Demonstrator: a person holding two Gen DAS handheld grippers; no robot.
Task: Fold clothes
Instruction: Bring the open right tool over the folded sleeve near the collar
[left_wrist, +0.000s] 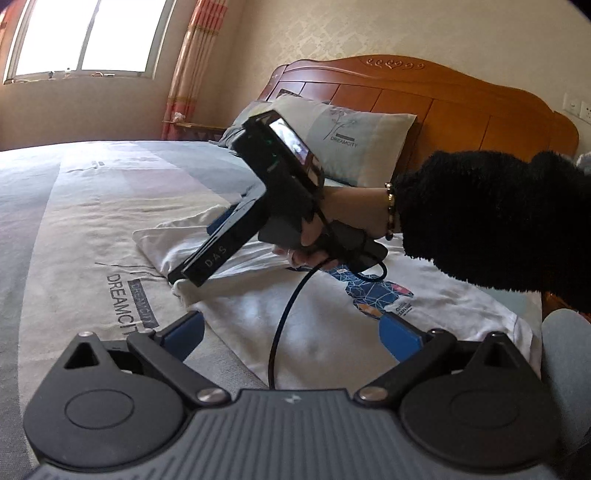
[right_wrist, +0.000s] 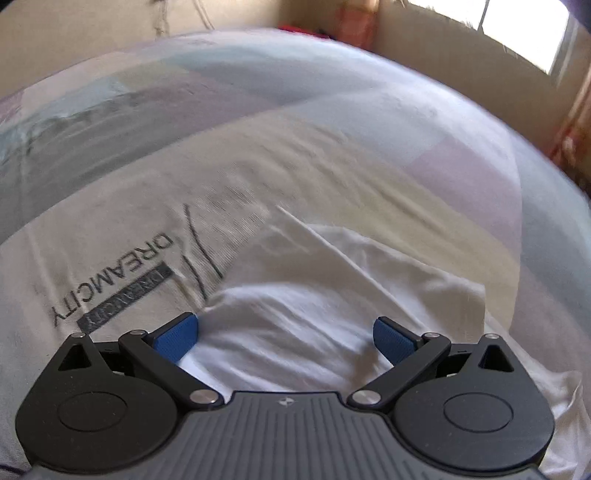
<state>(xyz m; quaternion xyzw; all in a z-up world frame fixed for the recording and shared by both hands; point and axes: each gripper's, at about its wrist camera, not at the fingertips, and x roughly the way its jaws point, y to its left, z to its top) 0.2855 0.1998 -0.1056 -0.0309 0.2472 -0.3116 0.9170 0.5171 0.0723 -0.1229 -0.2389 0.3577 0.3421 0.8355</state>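
Observation:
A white T-shirt (left_wrist: 314, 317) with a blue graphic (left_wrist: 373, 291) lies spread on the bed, one sleeve folded in at the left. My left gripper (left_wrist: 293, 334) hovers open over the shirt's near edge, nothing between its blue pads. A hand in a black fuzzy sleeve (left_wrist: 480, 218) holds my right gripper (left_wrist: 195, 254), tilted down to the left with its tip on the folded sleeve. In the right wrist view the right gripper (right_wrist: 284, 338) is open, its pads wide apart over the rumpled white shirt (right_wrist: 295, 321). That view is motion-blurred.
The bedspread (left_wrist: 74, 221) carries DREAMCITY lettering (left_wrist: 122, 295) left of the shirt. A pillow (left_wrist: 354, 144) leans on the wooden headboard (left_wrist: 443, 96). A black cable (left_wrist: 291, 306) hangs across the shirt. Window (left_wrist: 85, 37) and curtain (left_wrist: 188, 74) are at the far left.

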